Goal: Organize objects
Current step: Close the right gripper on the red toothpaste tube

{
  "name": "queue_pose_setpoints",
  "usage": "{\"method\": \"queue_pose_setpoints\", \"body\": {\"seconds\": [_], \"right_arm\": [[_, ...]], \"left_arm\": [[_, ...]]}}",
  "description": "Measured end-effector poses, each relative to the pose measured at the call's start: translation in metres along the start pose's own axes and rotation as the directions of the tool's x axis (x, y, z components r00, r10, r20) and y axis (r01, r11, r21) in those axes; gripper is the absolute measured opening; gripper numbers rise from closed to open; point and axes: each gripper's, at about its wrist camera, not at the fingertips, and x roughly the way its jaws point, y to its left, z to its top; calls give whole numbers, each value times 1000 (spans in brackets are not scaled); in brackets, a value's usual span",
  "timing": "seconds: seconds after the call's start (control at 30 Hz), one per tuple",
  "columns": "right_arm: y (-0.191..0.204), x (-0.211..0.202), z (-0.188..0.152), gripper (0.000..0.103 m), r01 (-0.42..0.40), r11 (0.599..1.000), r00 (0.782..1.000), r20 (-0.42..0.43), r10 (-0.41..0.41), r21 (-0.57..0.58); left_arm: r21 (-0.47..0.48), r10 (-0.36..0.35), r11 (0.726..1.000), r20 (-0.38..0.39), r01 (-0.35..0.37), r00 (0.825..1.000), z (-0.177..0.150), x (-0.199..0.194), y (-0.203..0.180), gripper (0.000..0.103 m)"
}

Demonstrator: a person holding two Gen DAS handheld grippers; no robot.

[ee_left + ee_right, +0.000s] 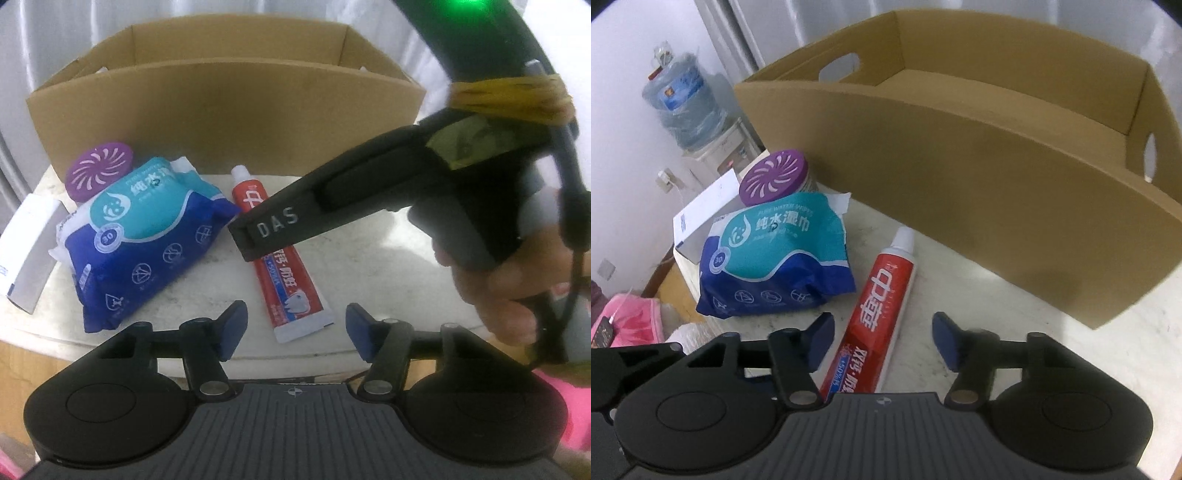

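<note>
Pale stone-look bench [1052, 332]. Open cardboard box [960, 177] stands along the far side, 12 o'clock in both wrist views, hand-holes in its end walls; what shows of its inside is bare cardboard.

Loose things lie on the bench in front of the box. Red toothpaste tube [882, 299]: flat, white cap toward the box, crimped end toward the cameras. Blue-and-teal pack of wet wipes [775, 266] just beside it, at 9 o'clock from the tube. Round tub with a purple slotted lid [774, 177] at 11 o'clock from the pack, touching or nearly so, partly hidden behind it. White carton [701, 210] at the bench's left edge, against the wipes pack.

Right gripper [882, 339]: fingers apart, pads either side of the tube, clear gaps both sides, gripping nothing. Whether it hangs above the tube or reaches down to it, I cannot tell. Left view shows it crossing over the tube's middle from 3 o'clock, a hand [509, 280] on its handle.

Left gripper [293, 330]: fingers apart, nothing between the pads but bare bench and the tube's crimped end beyond them.

Off the bench at 10 o'clock, right view: water dispenser with a blue bottle [683, 103].
</note>
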Motion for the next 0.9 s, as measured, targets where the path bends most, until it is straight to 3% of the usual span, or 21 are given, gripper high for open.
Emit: {"method": "queue_pose_setpoints", "body": {"seconds": [0.1, 0.3, 0.57, 0.9], "right_arm": [[1, 6, 2, 42, -12, 1000, 1000, -23, 12, 4], [4, 8, 3, 34, 0, 1000, 1000, -25, 1, 13], [-2, 3, -6, 33, -5, 997, 1000, -26, 7, 73], [0, -8, -28, 33, -19, 988, 999, -33, 24, 153]], "left_arm": [[-8, -18, 1000, -4, 18, 1000, -1, 3, 3, 56], [-23, -45, 999, -19, 44, 999, -3, 7, 7, 56], [-26, -49, 998, -31, 48, 998, -11, 3, 12, 57], [-44, -87, 995, -63, 84, 994, -24, -3, 14, 68]]}}
